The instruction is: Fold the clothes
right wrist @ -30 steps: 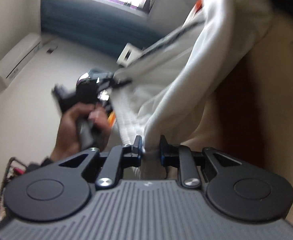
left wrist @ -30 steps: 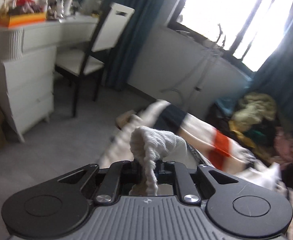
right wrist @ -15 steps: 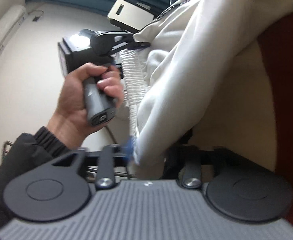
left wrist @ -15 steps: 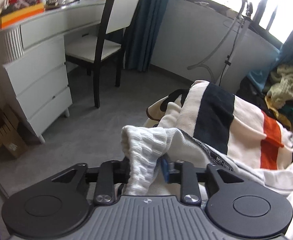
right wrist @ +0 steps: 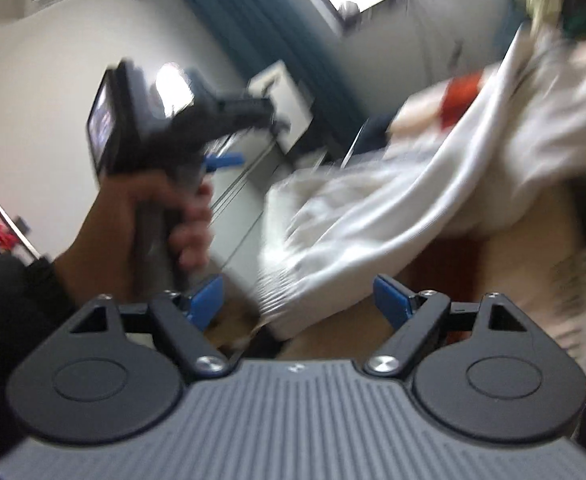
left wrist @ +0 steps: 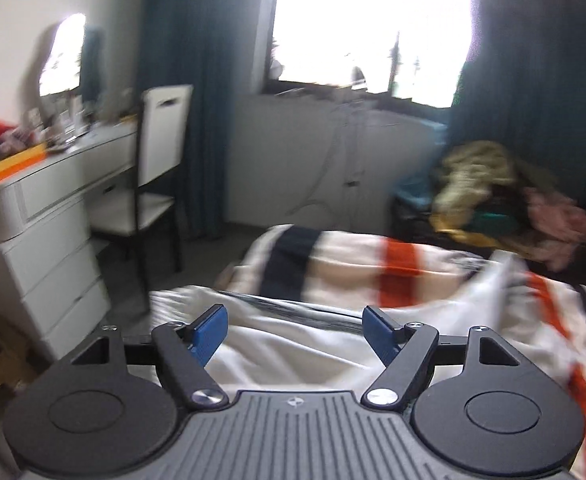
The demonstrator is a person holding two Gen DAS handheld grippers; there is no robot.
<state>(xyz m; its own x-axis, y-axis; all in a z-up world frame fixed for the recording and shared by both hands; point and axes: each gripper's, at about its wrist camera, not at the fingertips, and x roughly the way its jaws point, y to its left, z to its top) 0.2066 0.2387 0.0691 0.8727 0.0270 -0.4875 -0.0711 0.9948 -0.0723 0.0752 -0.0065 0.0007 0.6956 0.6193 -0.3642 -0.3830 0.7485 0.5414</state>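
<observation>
A white garment (left wrist: 301, 344) with a ribbed hem lies loose on the striped bedspread (left wrist: 357, 268), just beyond my left gripper (left wrist: 297, 330), which is open and empty. In the right wrist view the same white garment (right wrist: 373, 216) drapes across the bed, blurred. My right gripper (right wrist: 299, 300) is open and empty, its jaws wide, with the garment's ribbed edge just ahead between them. The left gripper (right wrist: 221, 136) shows there too, held in a hand at the left, open.
A white dresser (left wrist: 49, 240) and a white chair (left wrist: 153, 184) stand at the left. A heap of other clothes (left wrist: 505, 196) lies at the back right by dark curtains. A steamer stand (left wrist: 345, 152) is under the window.
Both grippers were shut on the white garment's edge; both have opened and let it drop onto the bed. The left gripper has risen and tilted up.
</observation>
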